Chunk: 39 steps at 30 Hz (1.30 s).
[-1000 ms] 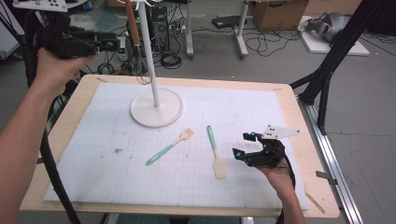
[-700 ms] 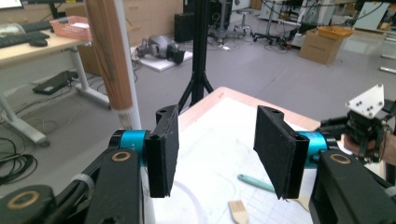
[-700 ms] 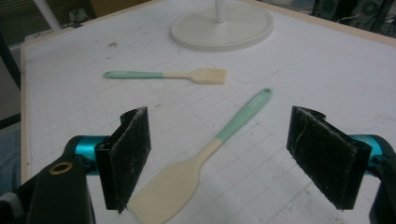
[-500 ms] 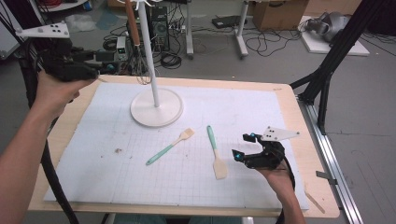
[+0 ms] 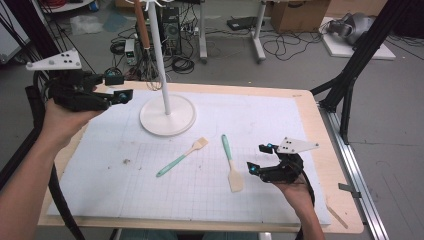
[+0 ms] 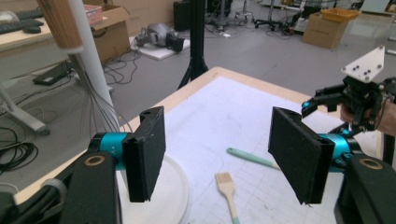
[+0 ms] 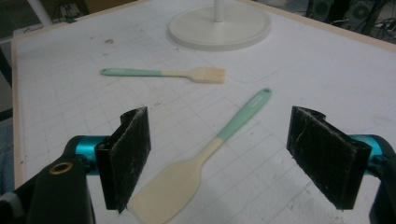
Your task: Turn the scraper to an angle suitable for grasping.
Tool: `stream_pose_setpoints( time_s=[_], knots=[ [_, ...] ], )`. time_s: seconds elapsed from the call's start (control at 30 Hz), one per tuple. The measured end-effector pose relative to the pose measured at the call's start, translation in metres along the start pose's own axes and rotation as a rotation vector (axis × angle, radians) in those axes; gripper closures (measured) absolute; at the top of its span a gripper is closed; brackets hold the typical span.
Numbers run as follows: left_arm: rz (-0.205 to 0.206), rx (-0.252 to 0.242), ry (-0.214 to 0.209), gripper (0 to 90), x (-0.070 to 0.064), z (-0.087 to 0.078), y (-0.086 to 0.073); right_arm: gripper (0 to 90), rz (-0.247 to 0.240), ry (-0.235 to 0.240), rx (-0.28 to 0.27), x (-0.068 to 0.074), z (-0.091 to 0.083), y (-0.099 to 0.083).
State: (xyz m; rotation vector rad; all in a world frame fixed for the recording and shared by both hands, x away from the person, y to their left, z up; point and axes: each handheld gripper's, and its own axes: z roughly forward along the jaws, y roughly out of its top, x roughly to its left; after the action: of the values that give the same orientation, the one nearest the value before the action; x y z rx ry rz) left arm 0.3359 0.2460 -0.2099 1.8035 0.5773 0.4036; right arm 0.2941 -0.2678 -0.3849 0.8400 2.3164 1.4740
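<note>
Both tools, left (image 5: 122, 87) and right (image 5: 260, 159), spread and empty over a white gridded mat (image 5: 280, 120), cluttered cable-strewn workshop floor (image 5: 225, 50) behind.

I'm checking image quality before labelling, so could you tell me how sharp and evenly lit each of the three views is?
High view: even, soft light, faint shadows, slightly soft focus; spatula and brush readable. Left gripper view: near jaws soft, floor beyond bright, no glare. Right gripper view: dimmer, spatula clear, pad edges fuzzy.

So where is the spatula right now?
High view: the spatula lies on the white mat, just left of the right gripper, right of the brush.
</note>
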Motion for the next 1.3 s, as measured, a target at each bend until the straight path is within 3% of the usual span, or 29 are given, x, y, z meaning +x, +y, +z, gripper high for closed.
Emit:
stream_pose_setpoints(
  time_s=[0.3,0.57,0.8,0.97,1.3],
  knots=[
    [0.0,0.039,0.014,30.8,-0.007,0.002,-0.033,20.9,-0.004,-0.013,0.025,0.003,0.002,-0.001],
    [-0.043,0.045,0.003,29.3,-0.012,0.006,-0.062,20.9,-0.01,-0.017,0.026,0.007,0.006,0.001],
    [-0.026,0.08,0.004,28.4,-0.021,0.009,-0.077,20.9,-0.013,-0.015,0.026,0.008,0.01,0.003],
    [-0.049,0.057,0.004,26.4,-0.024,0.008,-0.088,20.9,-0.014,-0.009,0.033,0.009,0.013,0.004],
    [-0.039,0.074,0.016,25.7,-0.026,0.004,-0.098,20.9,-0.018,0.002,0.026,0.01,0.015,0.006]
  ],
)
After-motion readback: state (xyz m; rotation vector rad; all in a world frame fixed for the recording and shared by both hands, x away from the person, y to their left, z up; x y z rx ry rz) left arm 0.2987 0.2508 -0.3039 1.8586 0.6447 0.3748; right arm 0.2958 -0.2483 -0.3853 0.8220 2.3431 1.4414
